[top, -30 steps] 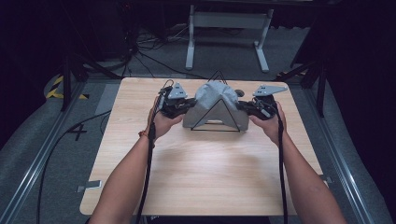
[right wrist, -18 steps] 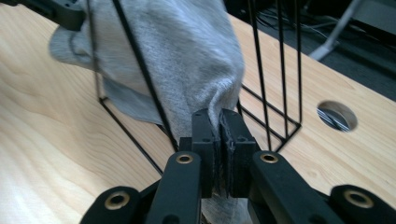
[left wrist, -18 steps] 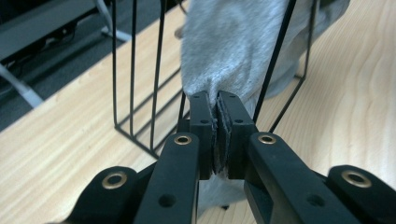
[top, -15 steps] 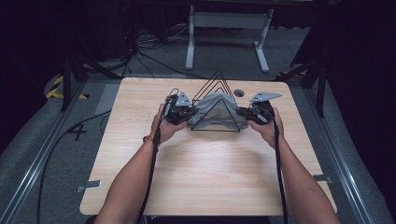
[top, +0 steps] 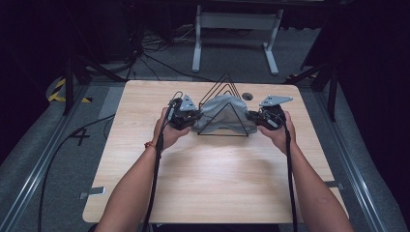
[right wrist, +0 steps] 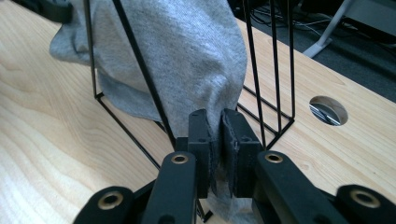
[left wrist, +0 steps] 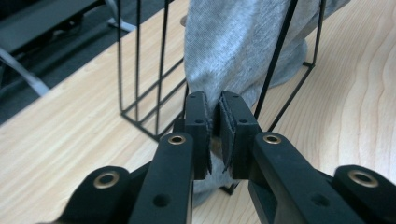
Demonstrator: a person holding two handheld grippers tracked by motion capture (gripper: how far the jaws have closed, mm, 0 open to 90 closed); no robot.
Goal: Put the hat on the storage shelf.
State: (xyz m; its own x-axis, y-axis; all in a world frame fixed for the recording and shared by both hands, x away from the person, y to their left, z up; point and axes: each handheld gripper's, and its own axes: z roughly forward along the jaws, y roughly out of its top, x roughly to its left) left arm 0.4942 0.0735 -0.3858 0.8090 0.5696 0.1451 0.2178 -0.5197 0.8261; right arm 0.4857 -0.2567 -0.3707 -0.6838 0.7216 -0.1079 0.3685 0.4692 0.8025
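The grey cloth (top: 223,112) now sags lower over the black wire rack (top: 224,107) at bench (top: 212,179) centre, its wire peaks newly exposed. Left claw (left wrist: 213,119) at nine o'clock and right claw (right wrist: 215,135) at three pinch its ends; draping looks nearly finished.

**Soft knit, thin wire, pale wood**

The grey cloth (left wrist: 243,51) looked like soft, matt, finely flecked jersey knit; the black wire rack (right wrist: 275,70) was thin, smooth metal rod with a dull sheen; the table (top: 208,183) showed pale wood grain, smooth and lightly satin; the left hand-held gripper (left wrist: 214,133) and right hand-held gripper (right wrist: 215,149) had matt black plastic jaws, brass-coloured rivets and rough, frayed pads.
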